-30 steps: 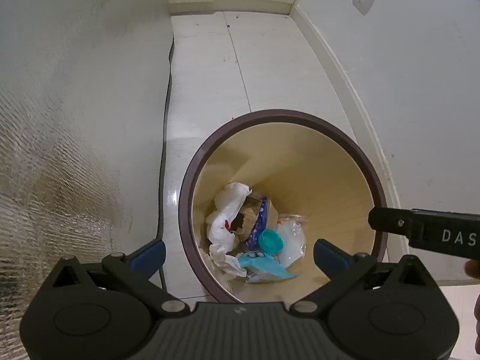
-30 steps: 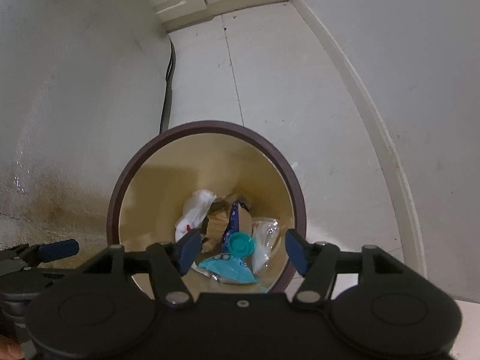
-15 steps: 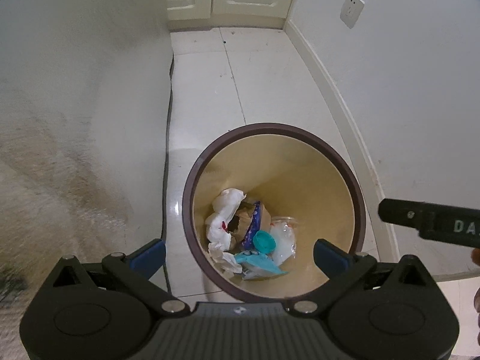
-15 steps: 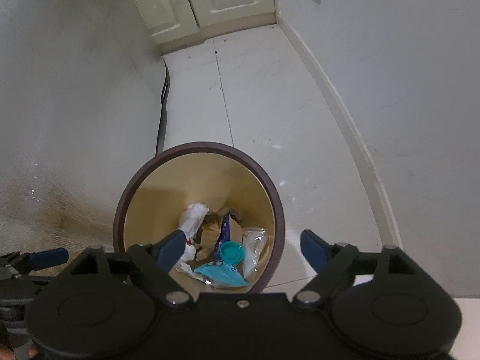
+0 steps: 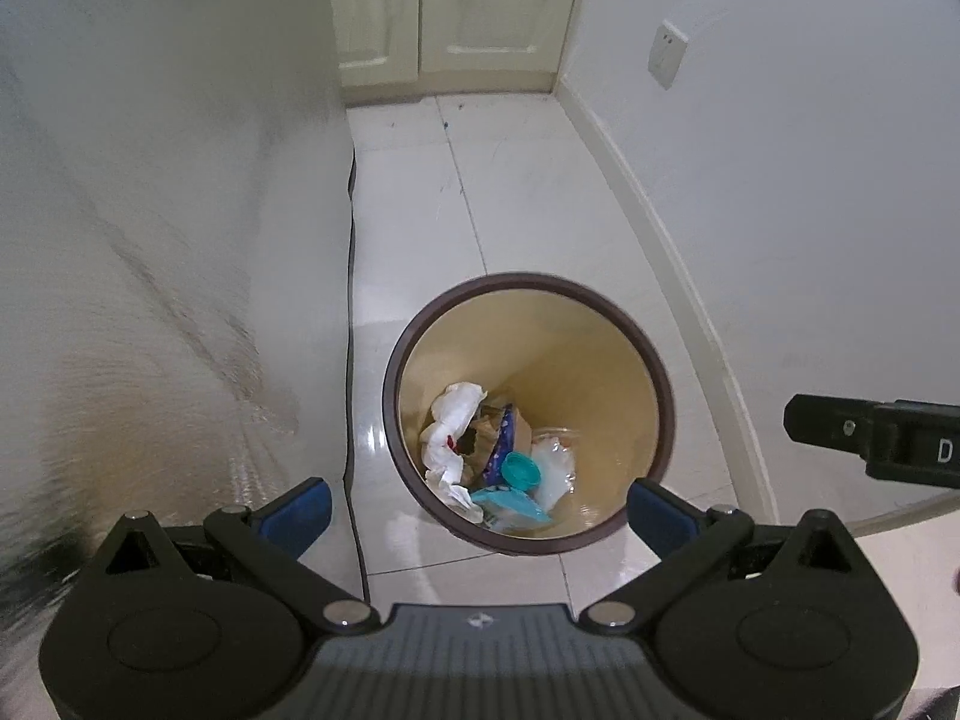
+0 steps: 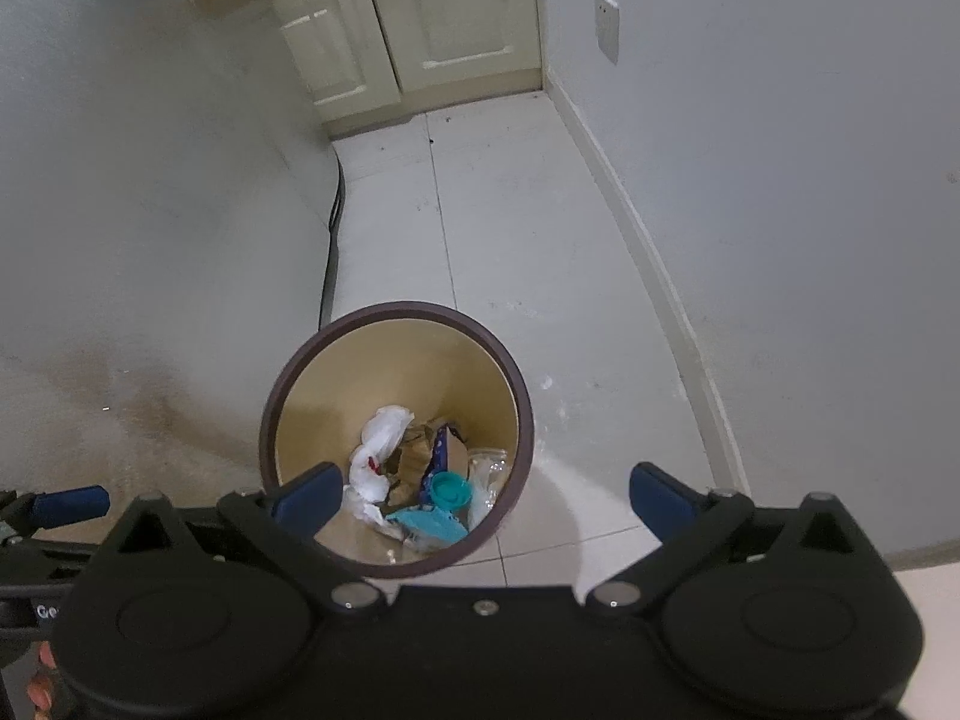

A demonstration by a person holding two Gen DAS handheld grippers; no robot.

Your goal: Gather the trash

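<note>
Brown-rimmed and tan inside, the trash bin (image 5: pixel 654 384) stands on the white tiled floor (image 5: pixel 414 210), holding the trash: crumpled white paper (image 5: pixel 453 420) at ten o'clock, a teal cap (image 5: pixel 519 470) at centre, a light blue wrapper (image 5: pixel 510 507) at six o'clock. The left hand-held gripper (image 5: pixel 477 507) hangs above it, jaws wide and empty. The right hand-held gripper (image 6: pixel 480 495) has just been opening; its jaws stand wide with nothing between them.
</note>
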